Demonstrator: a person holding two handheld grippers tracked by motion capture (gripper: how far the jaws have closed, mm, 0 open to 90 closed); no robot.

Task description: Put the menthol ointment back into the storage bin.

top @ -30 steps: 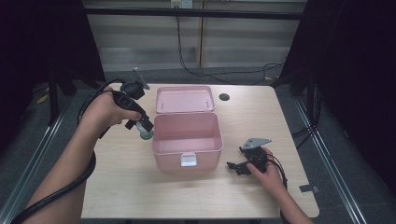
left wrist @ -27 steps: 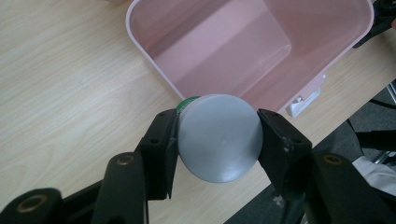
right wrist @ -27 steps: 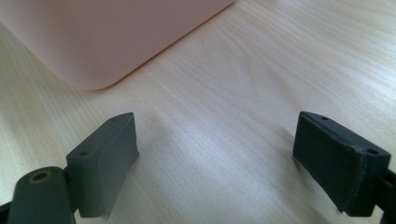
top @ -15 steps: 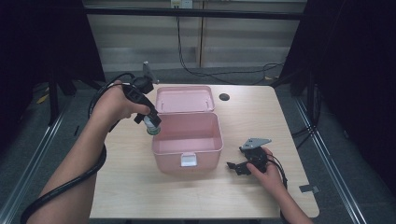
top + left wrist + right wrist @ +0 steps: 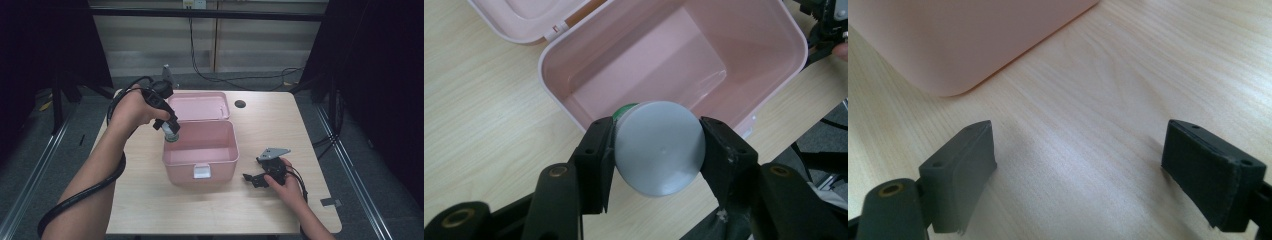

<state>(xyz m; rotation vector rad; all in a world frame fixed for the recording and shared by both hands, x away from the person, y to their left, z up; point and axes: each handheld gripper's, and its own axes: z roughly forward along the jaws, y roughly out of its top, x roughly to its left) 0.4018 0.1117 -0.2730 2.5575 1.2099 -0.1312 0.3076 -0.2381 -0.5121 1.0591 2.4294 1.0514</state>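
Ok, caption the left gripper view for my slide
Left gripper holds a grey-capped container over the open pink box.

My light wooden table [image 5: 150,210] carries an open pink box [image 5: 200,150] near its middle, the lid laid flat toward the far edge. My right gripper [image 5: 252,180] rests on the tabletop near the right edge, just beside the box.
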